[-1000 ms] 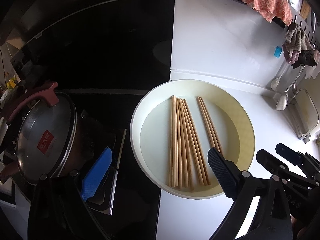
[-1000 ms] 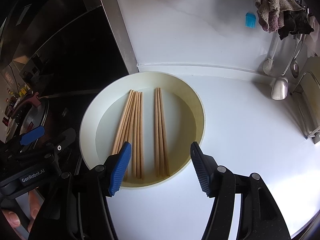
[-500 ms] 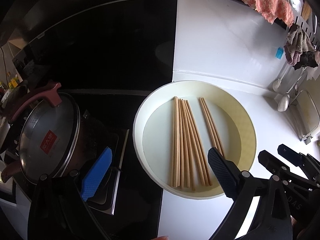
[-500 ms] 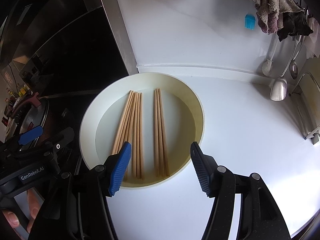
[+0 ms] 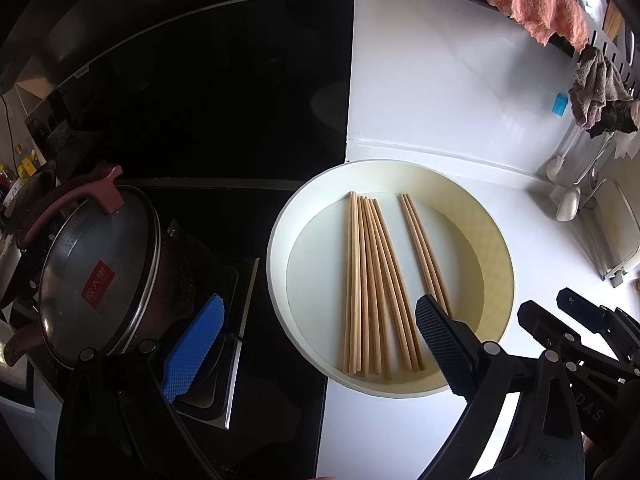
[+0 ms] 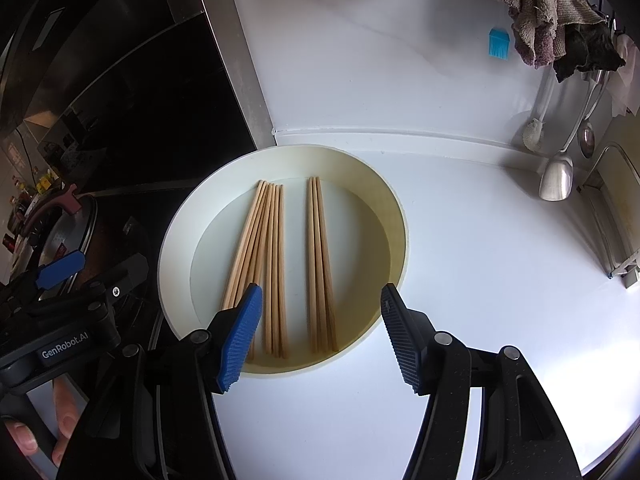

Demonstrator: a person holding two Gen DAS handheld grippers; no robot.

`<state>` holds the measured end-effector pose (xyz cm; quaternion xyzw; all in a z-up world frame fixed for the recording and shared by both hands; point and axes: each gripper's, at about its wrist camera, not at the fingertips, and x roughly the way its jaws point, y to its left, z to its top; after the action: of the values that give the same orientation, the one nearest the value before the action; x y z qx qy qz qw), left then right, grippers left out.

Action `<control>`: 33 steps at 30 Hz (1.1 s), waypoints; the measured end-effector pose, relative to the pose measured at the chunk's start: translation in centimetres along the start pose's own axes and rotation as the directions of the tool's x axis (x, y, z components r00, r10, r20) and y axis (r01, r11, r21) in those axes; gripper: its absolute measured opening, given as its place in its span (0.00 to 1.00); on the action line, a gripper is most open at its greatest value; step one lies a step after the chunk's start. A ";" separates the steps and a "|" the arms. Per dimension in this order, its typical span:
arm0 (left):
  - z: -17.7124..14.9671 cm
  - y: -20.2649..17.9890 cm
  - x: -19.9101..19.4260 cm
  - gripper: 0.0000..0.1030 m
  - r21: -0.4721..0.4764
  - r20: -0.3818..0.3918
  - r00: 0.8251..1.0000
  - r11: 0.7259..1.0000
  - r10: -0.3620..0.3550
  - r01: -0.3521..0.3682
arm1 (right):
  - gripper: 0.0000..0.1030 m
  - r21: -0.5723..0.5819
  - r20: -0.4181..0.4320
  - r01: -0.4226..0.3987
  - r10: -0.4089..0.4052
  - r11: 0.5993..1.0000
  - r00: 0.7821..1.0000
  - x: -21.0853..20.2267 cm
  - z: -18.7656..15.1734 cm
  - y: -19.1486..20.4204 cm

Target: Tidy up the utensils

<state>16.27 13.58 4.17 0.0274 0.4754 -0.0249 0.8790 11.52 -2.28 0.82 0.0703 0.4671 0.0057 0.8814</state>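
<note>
A round cream plate sits on the white counter beside the black hob. On it lie wooden chopsticks in two groups: a larger bundle on the left and a smaller set on the right. My left gripper is open and empty, hovering over the plate's near left edge and the hob. My right gripper is open and empty, its fingers straddling the near ends of the chopsticks above the plate's front rim.
A lidded pot stands on the hob at left. Ladles and spoons hang at the right wall with cloths and a blue brush. A rack stands far right. White counter lies right of the plate.
Both grippers have shifted only slightly; the left wrist view drifted a little so the plate sits marginally further right. Chopsticks have not moved. Both stay open.
</note>
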 end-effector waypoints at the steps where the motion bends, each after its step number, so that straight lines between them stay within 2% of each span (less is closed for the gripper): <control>1: 0.0 0.0 0.0 0.92 0.000 -0.001 1.000 1.000 0.000 0.000 | 0.57 0.000 0.001 0.000 0.000 1.000 1.000 0.0 0.0 0.0; 33: -0.3 0.1 0.6 0.92 -0.017 -0.029 1.000 1.000 0.005 -0.005 | 0.57 0.004 -0.003 0.000 0.000 1.000 1.000 0.1 0.0 0.0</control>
<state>16.38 13.69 3.55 0.0214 0.4880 -0.0183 0.8724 11.56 -2.27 0.74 0.0722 0.4685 0.0047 0.8805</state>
